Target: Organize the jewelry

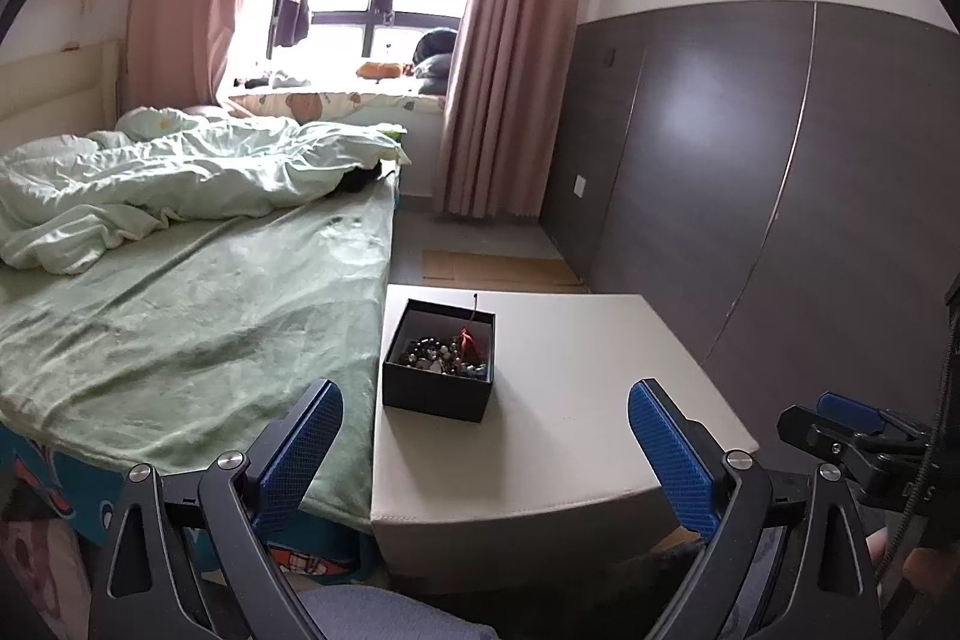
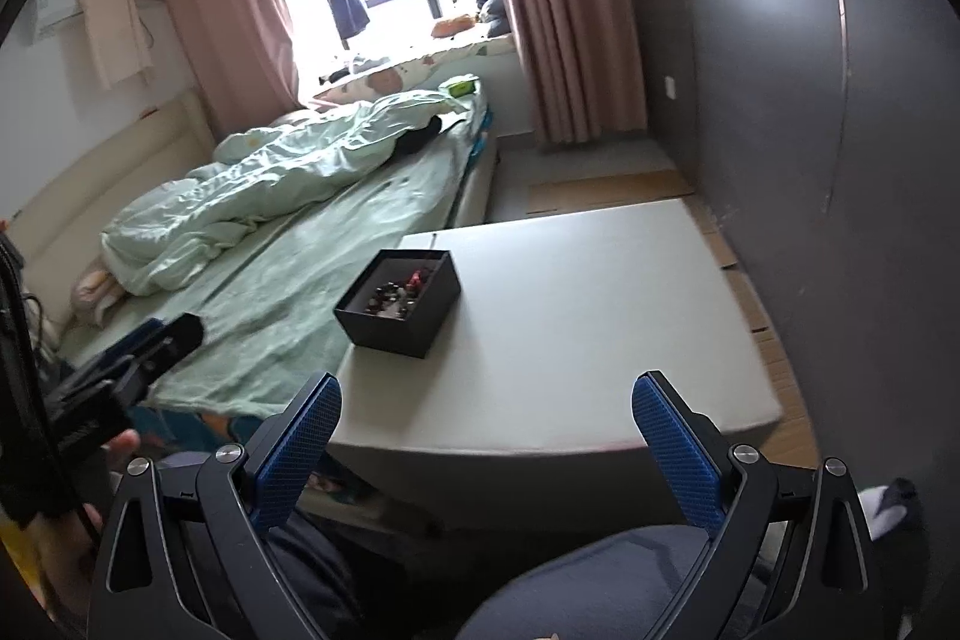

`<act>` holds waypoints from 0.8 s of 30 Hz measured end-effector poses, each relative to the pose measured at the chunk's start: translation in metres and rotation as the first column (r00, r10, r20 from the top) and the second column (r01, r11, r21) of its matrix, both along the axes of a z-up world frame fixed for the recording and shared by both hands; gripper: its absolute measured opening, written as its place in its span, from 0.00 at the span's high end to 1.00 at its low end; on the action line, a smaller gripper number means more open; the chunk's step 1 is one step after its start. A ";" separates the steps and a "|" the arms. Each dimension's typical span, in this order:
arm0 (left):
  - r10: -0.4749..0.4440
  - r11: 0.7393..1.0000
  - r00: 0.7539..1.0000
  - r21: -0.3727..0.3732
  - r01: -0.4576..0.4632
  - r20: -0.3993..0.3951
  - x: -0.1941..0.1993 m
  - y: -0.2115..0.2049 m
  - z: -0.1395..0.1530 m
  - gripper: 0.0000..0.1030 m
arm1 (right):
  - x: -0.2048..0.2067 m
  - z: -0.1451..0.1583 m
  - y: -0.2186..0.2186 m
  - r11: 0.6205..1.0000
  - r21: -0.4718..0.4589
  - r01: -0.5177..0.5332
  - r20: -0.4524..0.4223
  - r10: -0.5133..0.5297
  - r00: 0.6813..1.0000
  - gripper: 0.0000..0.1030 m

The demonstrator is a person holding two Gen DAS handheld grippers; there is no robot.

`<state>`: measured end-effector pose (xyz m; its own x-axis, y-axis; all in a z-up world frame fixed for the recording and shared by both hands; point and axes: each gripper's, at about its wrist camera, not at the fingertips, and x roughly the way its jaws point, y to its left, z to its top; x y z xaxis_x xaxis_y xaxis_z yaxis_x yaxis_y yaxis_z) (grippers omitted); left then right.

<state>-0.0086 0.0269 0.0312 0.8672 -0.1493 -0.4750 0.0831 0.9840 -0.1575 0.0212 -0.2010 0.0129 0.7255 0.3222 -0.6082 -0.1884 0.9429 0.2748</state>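
A small black open box (image 1: 440, 361) (image 2: 399, 303) holds a heap of beaded jewelry with a red tassel, and a thin pin sticks up at its far rim. It stands on the left part of a low white table (image 1: 576, 400) (image 2: 576, 316) beside the bed. My left gripper (image 1: 483, 400) hangs open short of the box, its blue pads wide apart and nothing between them. My right gripper (image 2: 483, 394) is open too, over the table's near edge, to the right of the box and empty. Each gripper shows at the edge of the other's view.
A bed (image 1: 198, 304) with a green sheet and a crumpled duvet (image 1: 180, 166) lies left of the table. A grey wardrobe wall (image 1: 750, 172) runs along the right. Pink curtains (image 1: 504, 58) frame a bright window. A person's knees (image 2: 600, 580) are below the grippers.
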 end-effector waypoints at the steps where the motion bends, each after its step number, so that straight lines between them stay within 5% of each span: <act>1: -0.001 1.000 1.000 0.002 0.001 0.002 -0.002 -0.001 0.000 0.06 | -0.003 0.000 -0.003 1.000 -0.006 0.008 0.002 -0.008 1.000 0.05; 15: -0.021 0.996 0.999 0.083 0.019 0.030 -0.013 -0.027 0.001 0.00 | -0.026 0.006 -0.016 1.000 -0.018 0.015 0.043 -0.014 0.999 0.05; 24: -0.017 0.998 1.000 0.067 0.016 0.019 -0.010 -0.025 -0.001 0.00 | -0.027 0.005 -0.017 1.000 -0.016 0.018 0.048 -0.017 0.999 0.05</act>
<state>-0.0189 0.0015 0.0302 0.8743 -0.1324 -0.4670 0.1020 0.9907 -0.0898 -0.0063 -0.2183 0.0179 0.7591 0.2993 -0.5782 -0.1843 0.9505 0.2501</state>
